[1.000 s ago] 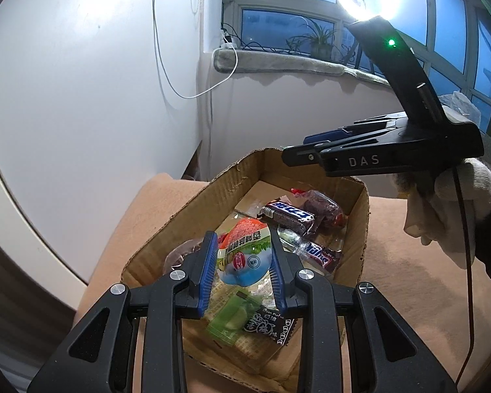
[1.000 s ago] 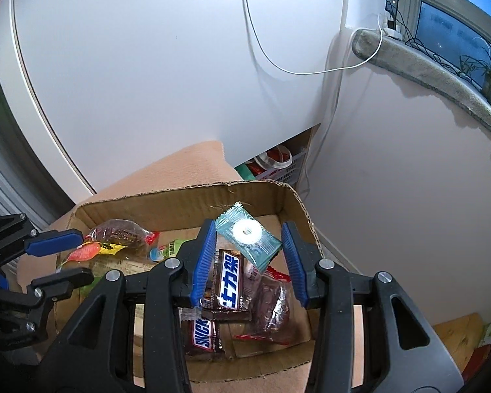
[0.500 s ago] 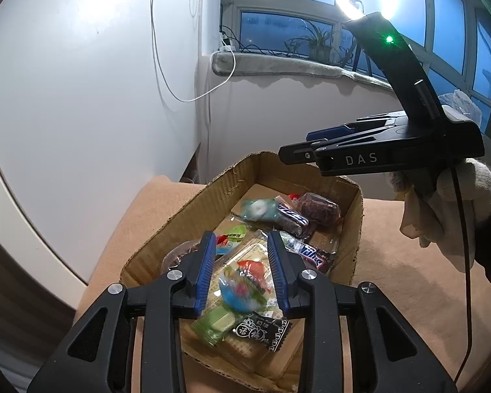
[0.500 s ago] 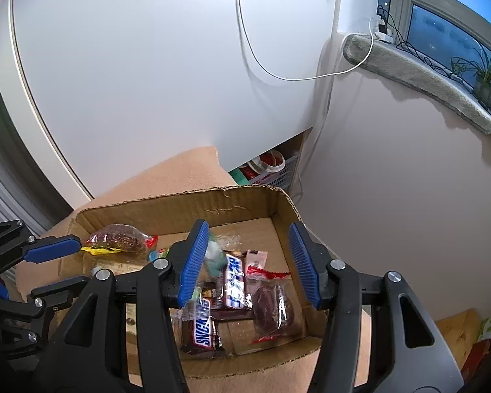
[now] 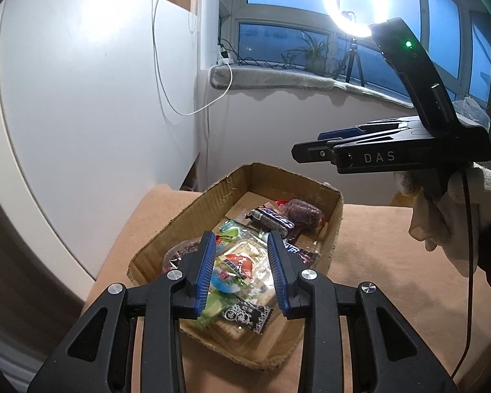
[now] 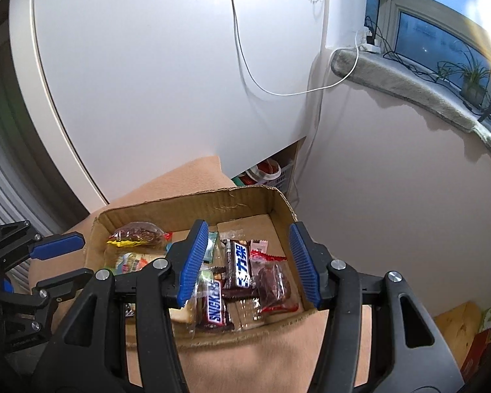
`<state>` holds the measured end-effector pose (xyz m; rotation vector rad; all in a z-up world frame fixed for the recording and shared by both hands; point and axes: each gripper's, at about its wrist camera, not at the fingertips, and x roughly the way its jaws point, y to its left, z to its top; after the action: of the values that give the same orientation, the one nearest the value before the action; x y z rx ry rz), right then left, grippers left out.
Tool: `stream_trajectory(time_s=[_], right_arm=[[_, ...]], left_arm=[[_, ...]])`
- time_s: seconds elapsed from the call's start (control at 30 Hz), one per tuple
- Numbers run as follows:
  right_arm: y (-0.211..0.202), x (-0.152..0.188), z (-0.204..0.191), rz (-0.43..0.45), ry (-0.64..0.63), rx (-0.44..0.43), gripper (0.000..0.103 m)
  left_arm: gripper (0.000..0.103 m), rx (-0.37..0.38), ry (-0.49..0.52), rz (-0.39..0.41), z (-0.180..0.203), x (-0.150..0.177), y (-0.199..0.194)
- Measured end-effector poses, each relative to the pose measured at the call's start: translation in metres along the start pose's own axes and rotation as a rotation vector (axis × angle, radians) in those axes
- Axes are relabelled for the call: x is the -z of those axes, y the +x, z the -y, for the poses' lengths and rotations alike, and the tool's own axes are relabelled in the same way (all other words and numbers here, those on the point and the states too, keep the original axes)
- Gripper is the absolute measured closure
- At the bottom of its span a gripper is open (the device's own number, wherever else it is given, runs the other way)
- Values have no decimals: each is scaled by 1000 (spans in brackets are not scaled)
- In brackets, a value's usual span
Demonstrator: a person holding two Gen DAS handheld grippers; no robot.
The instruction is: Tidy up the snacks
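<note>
L wrist: left black blue-padded gripper [image 5: 242, 270] is seen parted, empty, above the brown cardboard box [image 5: 186, 216] of wrapped snacks [image 5: 242, 262].
R wrist: right gripper [image 6: 250, 262] likewise spread wide, nothing held (Snickers bars [image 6: 214, 304] underneath). Risk: slippery wrappers may be dropped outside the box.

My snacks lie jumbled flat in the open cardboard box [image 6: 183, 208]: two Snickers bars [image 6: 215, 305] side by side, a dark red packet [image 6: 273, 283] beside them, mixed wrappers [image 5: 237, 267] heaped opposite.

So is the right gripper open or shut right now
Open: the right gripper has its blue pads wide apart above the brown cardboard box, with nothing between them.
</note>
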<state>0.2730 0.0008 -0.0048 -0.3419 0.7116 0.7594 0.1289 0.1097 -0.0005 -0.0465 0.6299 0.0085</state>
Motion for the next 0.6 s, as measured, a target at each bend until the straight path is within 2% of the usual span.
stream_trajectory(time_s=[0.27,0.3,0.33,0.37,0.4,0.6], right_arm=[[-31,15,-1,29,21,8,47],[-36,18,-2,35,27,15,43],[-41,21,-2,43,32,24,29],[-46,23,-2,55,35,31,20],[-51,26,-3,67,38,36,19],[-78,50,-12,98,61,66,18]], left_arm=[[72,-3,-4,28,8,2,-23],[71,-5,-4,31,9,3,-25],[65,-7,-4,34,10,4,-27],[62,-8,-6,38,11,5,-30],[59,-8,-11,42,12,6,-32],[58,-17,-20,56,18,13,-43]])
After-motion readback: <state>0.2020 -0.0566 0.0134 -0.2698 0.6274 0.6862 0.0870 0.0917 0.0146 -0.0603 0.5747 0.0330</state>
